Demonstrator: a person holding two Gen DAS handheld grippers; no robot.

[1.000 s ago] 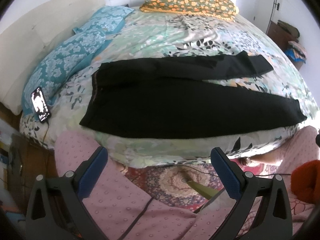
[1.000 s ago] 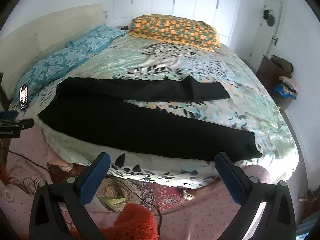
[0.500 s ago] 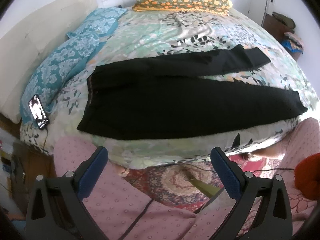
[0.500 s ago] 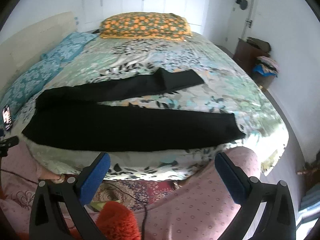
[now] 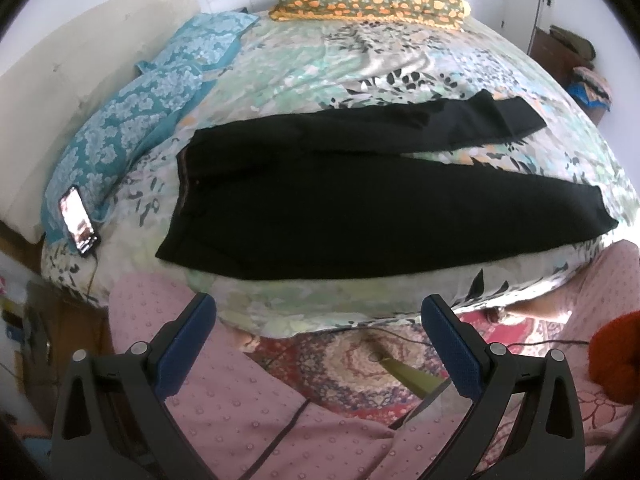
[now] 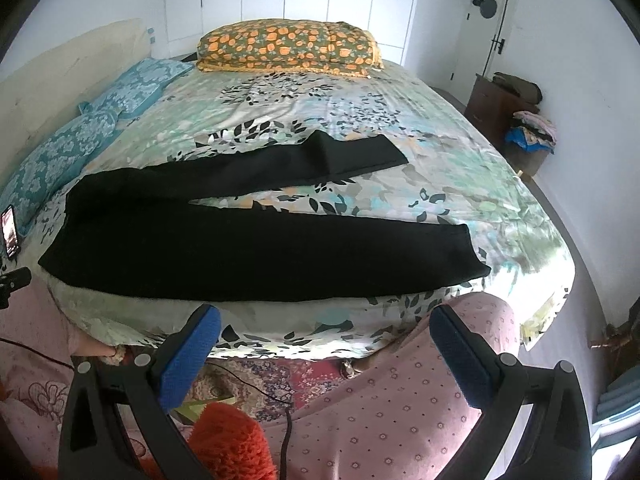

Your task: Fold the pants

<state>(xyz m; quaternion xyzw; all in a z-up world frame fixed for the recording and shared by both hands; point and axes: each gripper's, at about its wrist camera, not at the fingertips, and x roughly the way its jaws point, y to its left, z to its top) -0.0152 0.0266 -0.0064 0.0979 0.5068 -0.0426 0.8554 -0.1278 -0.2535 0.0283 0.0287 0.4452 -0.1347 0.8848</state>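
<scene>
Both tongs hang released and empty off the near side of the bed (image 5: 280, 80): the left tongs (image 5: 319, 322) face the waistband end, the right tongs (image 6: 326, 330) the cuff end, neither touching cloth. I see the pants (image 5: 360, 208) spread flat on the floral sheet, waistband to the left, legs splayed in a narrow V running right; the near leg lies along the bed's near edge, the far leg angles away with a small crease near its cuff.

My judgement: nothing is folded yet, so the first step is laying one leg over the other. I would pinch the far leg at its cuff with the right tongs and at the waistband's far corner with the left, lift both together, and bring that edge toward me so the seams line up. Grabbing only the top layer would drag the fabric askew.

The cloth is matte black, limp and fairly thin. The sheet looks smooth and soft, so the pants may slide. A phone (image 5: 79, 221) lies well left of them, by the blue pillow (image 5: 120, 132).
</scene>
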